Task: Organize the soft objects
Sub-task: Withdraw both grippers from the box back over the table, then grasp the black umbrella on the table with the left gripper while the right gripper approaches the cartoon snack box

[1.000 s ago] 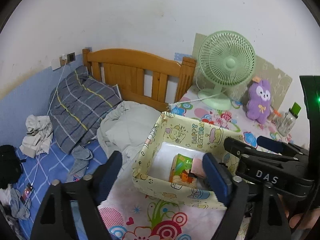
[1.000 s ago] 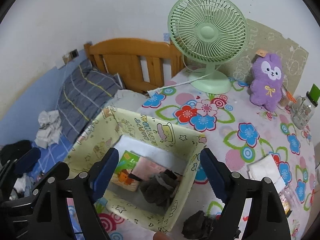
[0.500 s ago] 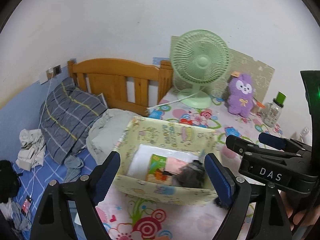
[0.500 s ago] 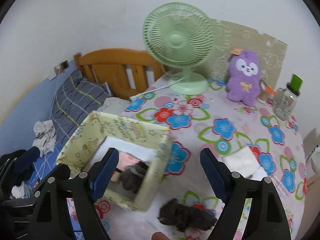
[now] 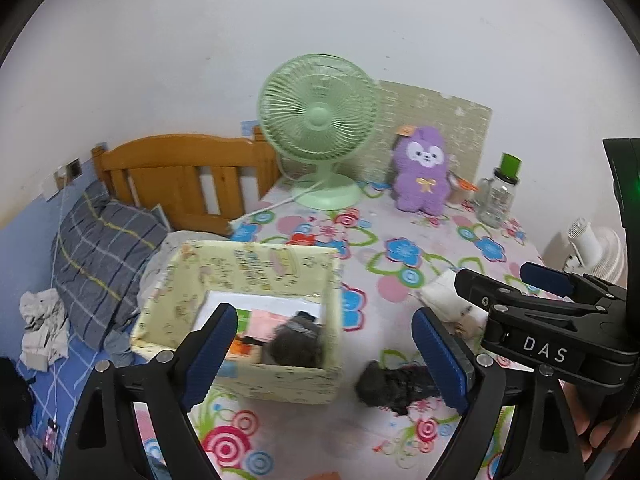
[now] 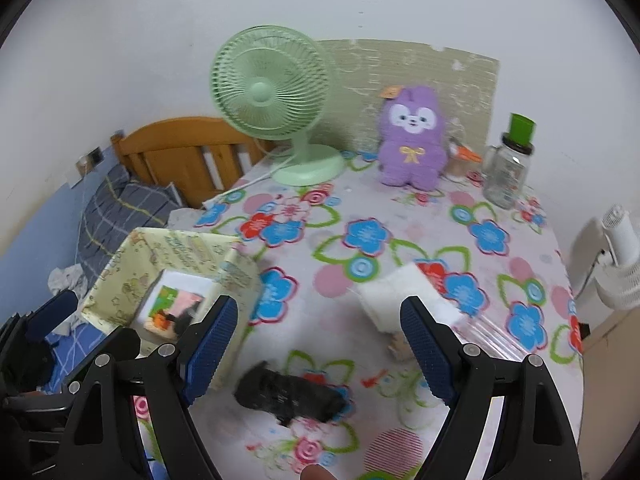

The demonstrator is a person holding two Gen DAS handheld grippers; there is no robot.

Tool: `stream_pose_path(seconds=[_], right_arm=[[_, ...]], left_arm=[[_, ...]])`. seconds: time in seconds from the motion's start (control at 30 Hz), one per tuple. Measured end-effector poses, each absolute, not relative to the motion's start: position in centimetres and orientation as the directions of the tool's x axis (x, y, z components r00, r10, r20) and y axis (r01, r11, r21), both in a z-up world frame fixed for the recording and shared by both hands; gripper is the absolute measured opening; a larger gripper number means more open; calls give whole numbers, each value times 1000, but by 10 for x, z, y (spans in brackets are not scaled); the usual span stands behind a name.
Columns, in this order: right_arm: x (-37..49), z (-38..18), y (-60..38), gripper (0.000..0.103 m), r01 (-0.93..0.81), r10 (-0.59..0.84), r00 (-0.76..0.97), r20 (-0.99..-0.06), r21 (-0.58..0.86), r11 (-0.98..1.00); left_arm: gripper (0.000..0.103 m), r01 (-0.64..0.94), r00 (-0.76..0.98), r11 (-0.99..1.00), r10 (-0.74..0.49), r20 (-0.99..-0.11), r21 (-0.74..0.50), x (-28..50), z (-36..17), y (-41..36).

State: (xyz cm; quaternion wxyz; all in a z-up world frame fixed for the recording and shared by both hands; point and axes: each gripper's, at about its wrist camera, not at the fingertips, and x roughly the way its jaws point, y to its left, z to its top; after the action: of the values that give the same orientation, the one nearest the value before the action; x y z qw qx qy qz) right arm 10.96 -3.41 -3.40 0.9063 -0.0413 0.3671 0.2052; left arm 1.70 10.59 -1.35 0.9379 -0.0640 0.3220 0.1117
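Dark sock (image 6: 289,397) lies beside the box (image 6: 236,280) (both grippers' fingers (image 6: 425,354) spread wide, empty)

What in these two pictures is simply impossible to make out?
- Yellow box contents: in the left view the left tool covers part of them; a dark soft lump shows, its kind unclear.
- Dark soft item on the table: motion-blurred in the right view, under the right tool; type unclear.
- White folded item: partly behind a right tool finger.
- Box lettering: too blurred.
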Motion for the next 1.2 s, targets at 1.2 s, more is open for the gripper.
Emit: stream_pose_path(seconds=[1.2], right_arm=[[144,-109,-142,86,-185,192,587,-786,101,978]], left_arm=[[92,8,633,999,33,-774,48,75,-99,4]])
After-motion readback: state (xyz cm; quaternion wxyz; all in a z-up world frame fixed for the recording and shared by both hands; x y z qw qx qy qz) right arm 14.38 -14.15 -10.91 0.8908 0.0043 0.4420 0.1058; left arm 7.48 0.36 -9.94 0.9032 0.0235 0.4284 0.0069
